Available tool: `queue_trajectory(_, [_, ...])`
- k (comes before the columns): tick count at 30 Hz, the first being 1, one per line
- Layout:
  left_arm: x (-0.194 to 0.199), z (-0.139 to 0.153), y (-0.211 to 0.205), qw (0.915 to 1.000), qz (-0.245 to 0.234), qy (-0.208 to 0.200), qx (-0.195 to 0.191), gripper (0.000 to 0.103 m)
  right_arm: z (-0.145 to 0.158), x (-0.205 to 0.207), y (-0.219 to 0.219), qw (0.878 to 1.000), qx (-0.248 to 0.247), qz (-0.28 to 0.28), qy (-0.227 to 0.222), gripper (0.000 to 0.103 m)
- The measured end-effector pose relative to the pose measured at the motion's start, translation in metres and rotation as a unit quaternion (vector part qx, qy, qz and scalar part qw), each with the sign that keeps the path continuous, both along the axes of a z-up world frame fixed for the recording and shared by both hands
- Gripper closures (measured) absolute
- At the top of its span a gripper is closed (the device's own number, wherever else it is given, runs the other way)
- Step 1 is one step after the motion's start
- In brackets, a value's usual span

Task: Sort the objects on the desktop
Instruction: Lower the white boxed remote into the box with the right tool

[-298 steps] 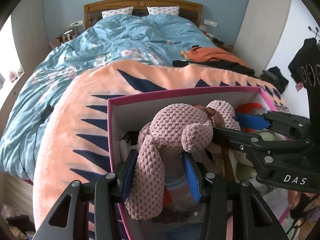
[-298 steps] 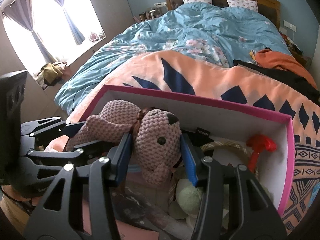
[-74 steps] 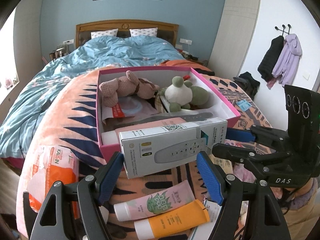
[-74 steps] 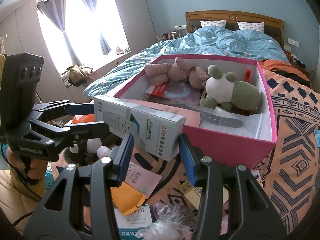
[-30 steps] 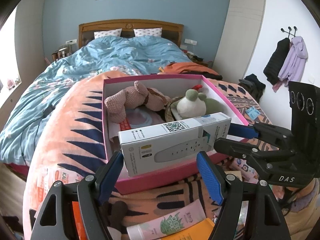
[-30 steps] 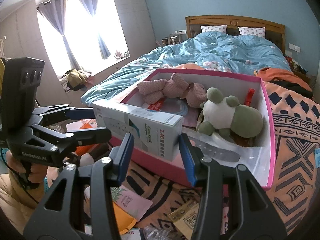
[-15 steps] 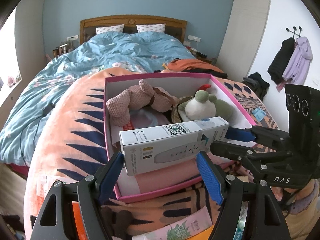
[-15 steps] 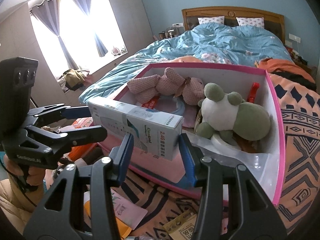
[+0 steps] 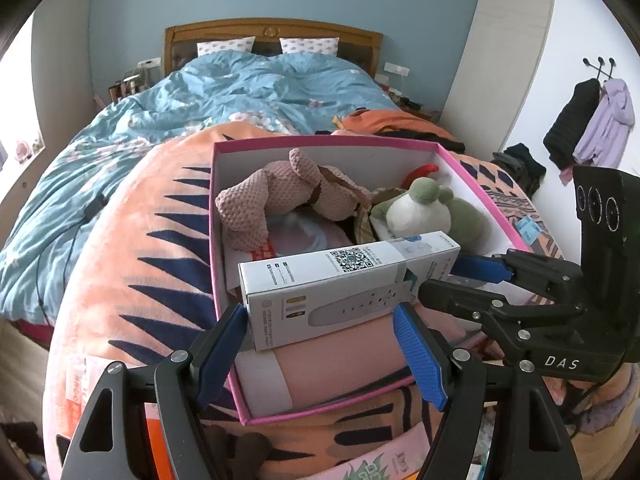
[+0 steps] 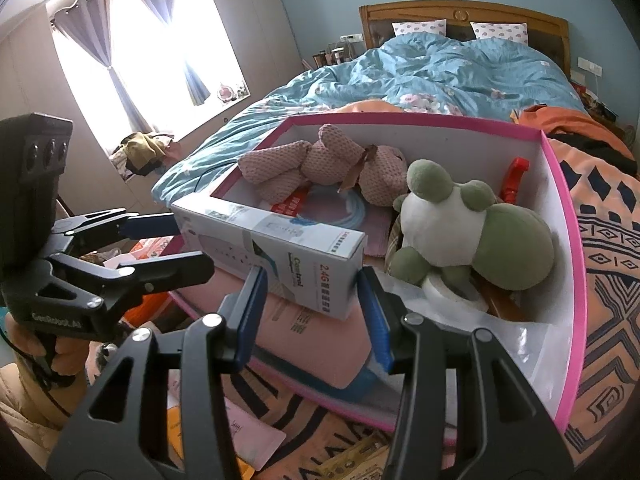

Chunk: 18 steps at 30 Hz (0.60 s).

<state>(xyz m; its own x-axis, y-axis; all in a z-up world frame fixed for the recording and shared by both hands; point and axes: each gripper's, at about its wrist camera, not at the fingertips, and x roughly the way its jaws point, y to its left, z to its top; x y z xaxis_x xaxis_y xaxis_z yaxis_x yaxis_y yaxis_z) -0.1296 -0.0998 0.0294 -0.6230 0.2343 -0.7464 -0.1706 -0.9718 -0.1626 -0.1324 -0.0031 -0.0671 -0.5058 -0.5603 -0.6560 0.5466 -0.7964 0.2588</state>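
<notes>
A long white remote-control box [image 9: 344, 284] [image 10: 276, 252] hangs over the near part of the pink storage box [image 9: 212, 216] [image 10: 560, 208]. My left gripper [image 9: 320, 356] holds one end of it between its blue pads, and my right gripper [image 10: 312, 316] holds the other end. Inside the pink box lie a pink knitted bunny [image 9: 280, 196] [image 10: 332, 164], a green and white frog plush [image 9: 424, 212] [image 10: 472, 232], a pink flat pack [image 9: 340, 360] and a red item [image 10: 514, 176].
The pink box rests on an orange patterned blanket [image 9: 132, 248] at the foot of a bed with a blue duvet [image 9: 224, 92]. Tubes and packets [image 10: 248, 436] lie on the blanket in front of the box. Clothes hang on the right wall [image 9: 592, 120].
Both grippers have carried the white box forward and lower, from in front of the pink box's near wall to over its inside. The toys have not moved.
</notes>
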Motion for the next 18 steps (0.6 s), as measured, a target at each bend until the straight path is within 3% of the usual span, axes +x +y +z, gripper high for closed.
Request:
queue_trajectory(9, [-0.012,-0.005,0.001,0.9999,0.005,-0.01,-0.003,0.027,-0.003,-0.018,-0.008,1.0,0.017,-0.008,-0.009,0.053])
queue_trajectory(18, [-0.021,-0.007,0.007,0.999,0.014,-0.009,-0.042,0.028,-0.009,-0.028,-0.012,0.999,0.03,-0.014,-0.016,0.053])
